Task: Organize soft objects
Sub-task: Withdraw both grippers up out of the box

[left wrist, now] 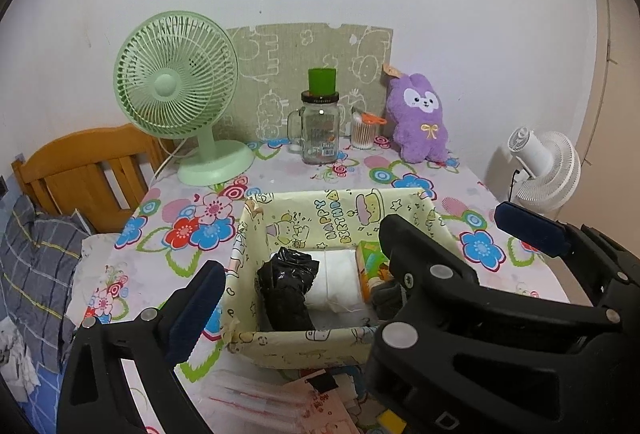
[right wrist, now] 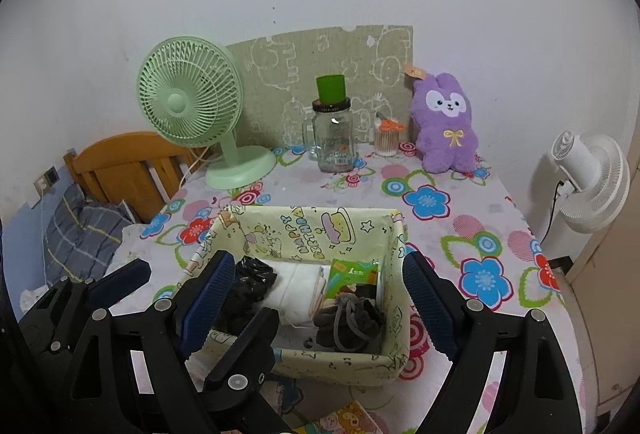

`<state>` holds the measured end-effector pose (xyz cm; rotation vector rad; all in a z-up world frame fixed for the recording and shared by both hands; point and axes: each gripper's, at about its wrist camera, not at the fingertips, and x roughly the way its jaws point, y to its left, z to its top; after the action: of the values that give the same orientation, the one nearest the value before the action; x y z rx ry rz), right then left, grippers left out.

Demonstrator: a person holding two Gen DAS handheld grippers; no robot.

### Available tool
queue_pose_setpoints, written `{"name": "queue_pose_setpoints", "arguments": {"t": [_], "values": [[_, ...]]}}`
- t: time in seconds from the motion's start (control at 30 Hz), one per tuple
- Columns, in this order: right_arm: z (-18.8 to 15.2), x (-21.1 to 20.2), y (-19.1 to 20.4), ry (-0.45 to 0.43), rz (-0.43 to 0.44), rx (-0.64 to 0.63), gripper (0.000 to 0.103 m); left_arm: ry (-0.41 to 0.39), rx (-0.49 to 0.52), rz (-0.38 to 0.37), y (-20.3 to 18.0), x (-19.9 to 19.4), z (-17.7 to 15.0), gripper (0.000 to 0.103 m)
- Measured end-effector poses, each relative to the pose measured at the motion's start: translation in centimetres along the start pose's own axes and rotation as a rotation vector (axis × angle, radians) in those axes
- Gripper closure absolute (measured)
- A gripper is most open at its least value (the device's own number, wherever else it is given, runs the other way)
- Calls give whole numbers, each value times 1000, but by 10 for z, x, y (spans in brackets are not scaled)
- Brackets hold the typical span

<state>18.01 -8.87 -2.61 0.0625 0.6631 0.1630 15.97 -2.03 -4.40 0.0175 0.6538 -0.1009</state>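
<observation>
Grey gloves (right wrist: 347, 318) lay in the paper-lined box (right wrist: 332, 364) (barely visible from the left wrist); both tools, left (left wrist: 362, 276) and right (right wrist: 320, 298), hung spread and empty above it.

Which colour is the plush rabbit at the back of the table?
The plush rabbit is purple with a white face and a yellow bow, clearest in the right wrist view.

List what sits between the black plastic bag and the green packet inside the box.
A white folded bundle lies between the black plastic bag and green packet in the box; both wrist views show it.
</observation>
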Motion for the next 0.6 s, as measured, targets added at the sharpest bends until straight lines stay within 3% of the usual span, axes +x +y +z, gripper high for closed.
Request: {"name": "queue_pose_setpoints", "arguments": {"t": [0.6], "values": [[-10, -52, 5, -57, -29, -30, 15, -68, 11, 10, -10, -47, -12, 2]]}}
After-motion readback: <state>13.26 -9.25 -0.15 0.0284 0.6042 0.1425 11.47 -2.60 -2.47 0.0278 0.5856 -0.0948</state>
